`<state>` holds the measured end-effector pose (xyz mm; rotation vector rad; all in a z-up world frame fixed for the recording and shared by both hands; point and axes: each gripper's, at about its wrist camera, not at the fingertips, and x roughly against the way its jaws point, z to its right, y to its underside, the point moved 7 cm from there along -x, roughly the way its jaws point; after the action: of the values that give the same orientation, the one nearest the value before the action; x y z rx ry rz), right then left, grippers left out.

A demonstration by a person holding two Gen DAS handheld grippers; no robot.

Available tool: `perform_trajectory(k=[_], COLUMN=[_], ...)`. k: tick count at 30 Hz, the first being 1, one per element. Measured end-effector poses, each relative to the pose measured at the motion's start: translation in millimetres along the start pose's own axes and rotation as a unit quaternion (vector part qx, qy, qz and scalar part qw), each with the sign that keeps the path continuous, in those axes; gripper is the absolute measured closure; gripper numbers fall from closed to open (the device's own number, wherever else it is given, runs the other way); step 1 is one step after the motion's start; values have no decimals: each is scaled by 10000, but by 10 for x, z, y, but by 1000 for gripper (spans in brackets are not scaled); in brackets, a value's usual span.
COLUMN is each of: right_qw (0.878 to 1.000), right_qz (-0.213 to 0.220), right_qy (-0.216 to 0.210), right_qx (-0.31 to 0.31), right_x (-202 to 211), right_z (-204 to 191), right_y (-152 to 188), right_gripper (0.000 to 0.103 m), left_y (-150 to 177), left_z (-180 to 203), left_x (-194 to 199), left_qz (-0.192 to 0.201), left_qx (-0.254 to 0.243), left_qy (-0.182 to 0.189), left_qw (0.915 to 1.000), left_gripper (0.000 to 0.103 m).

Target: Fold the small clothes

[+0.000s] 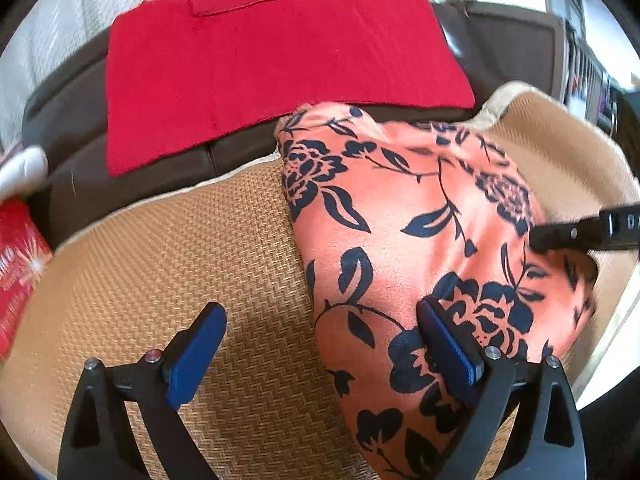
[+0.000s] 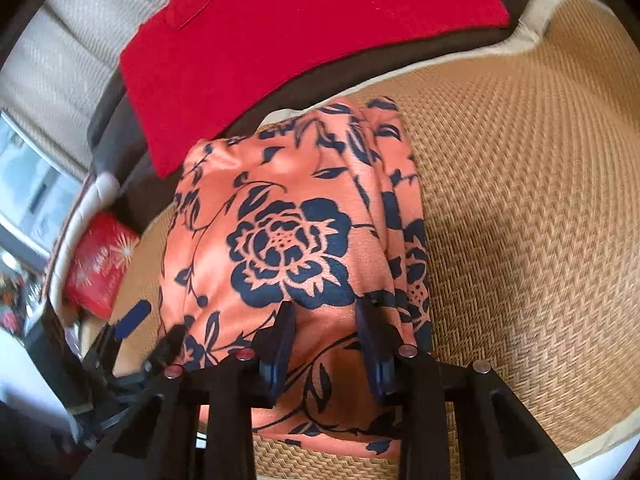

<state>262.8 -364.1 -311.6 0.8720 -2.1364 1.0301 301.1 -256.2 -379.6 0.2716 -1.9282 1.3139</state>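
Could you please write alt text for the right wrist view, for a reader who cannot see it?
The right gripper sits low over a folded orange garment with dark blue flowers, its jaws partly closed with cloth between them. The garment lies on a woven tan mat, with a red cloth behind it.

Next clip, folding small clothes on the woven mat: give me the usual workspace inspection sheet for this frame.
Surface: tan woven mat on a dark brown couch.
Job's things: orange floral garment bunched on the mat; red cloth flat behind.
Clutter: red packet beside the mat.
Grippers: left gripper jaws wide, one finger over the garment; right gripper jaws narrow, astride a fabric ridge.
Cables: nothing seen.
Surroundings: pale curtain.
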Motion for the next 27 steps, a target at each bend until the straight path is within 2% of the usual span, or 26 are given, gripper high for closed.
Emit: perform_trajectory(k=[6, 11, 13, 14, 15, 17, 19, 22, 25, 27], right_qw=[9999, 9997, 9995, 9991, 9987, 9985, 9983, 9980, 9931, 9875], right_qz=[118, 237, 271, 265, 263, 264, 259, 462, 906, 1335], right_qy=[56, 94, -161, -311, -410, -297, -40, -421, -738, -833], right_qx=[34, 39, 40, 69, 136, 374, 524, 84, -100, 90], right_x=[-105, -110, -88, -59, -75, -101, -114, -1, 204, 366], right_z=[-35, -89, -149, -171, -222, -317, -396, -425, -438, -533], right_y=[-32, 27, 33, 20, 8, 23, 20, -71, -177, -278], right_gripper=[67, 63, 43, 30, 22, 18, 17, 17, 21, 30], left_y=[61, 73, 73, 69, 62, 17, -78, -224, -344, -410], left_z=[-27, -156, -191, -206, -215, -236, -239, -312, -334, -338], left_x=[-89, -186, -207, -221, -237, -256, -213, -92, 27, 107], left_qz=[-127, -390, -537, -632, -689, -773, -683, -312, -89, 105], left_qx=[332, 863, 1094, 1183, 1221, 1227, 1048, 1039, 1275, 1297], left_qy=[120, 424, 603, 672, 701, 697, 543, 144, 120, 32], left_qw=[9993, 9946, 9907, 9887, 9876, 9870, 9907, 9940, 9917, 9915], left_gripper=[3, 0, 0, 0, 0, 0, 0, 0, 0, 0])
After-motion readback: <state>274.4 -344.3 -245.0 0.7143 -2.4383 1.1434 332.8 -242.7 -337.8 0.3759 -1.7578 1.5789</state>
